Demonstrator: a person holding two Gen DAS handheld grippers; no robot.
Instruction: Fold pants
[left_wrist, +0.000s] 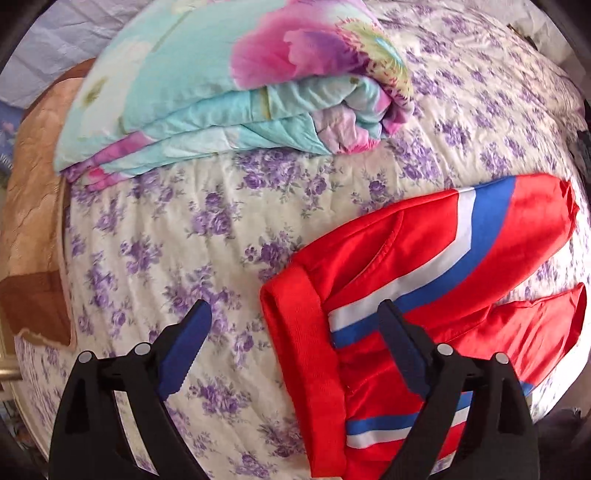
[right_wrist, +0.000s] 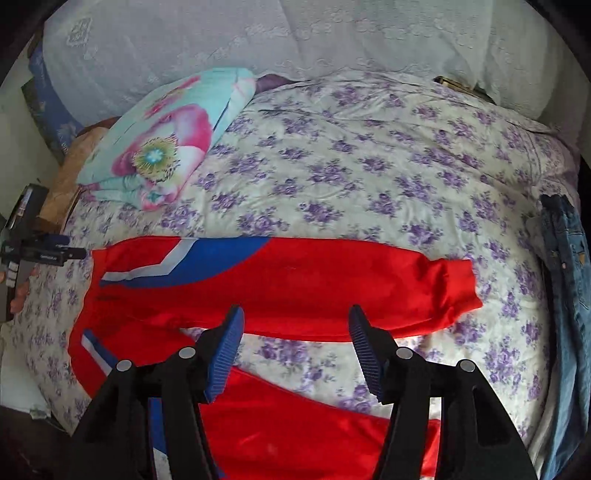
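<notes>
— From my left wrist camera the red pants (left_wrist: 424, 266) run out under the frame's bottom edge, and my right finger (left_wrist: 402, 343) covers part of the stripes.

— On my right wrist view the near leg is cut off too. The jeans (right_wrist: 569, 295) are clipped by the rim, and the left gripper (right_wrist: 40, 251) is only partly visible at the edge.
</notes>
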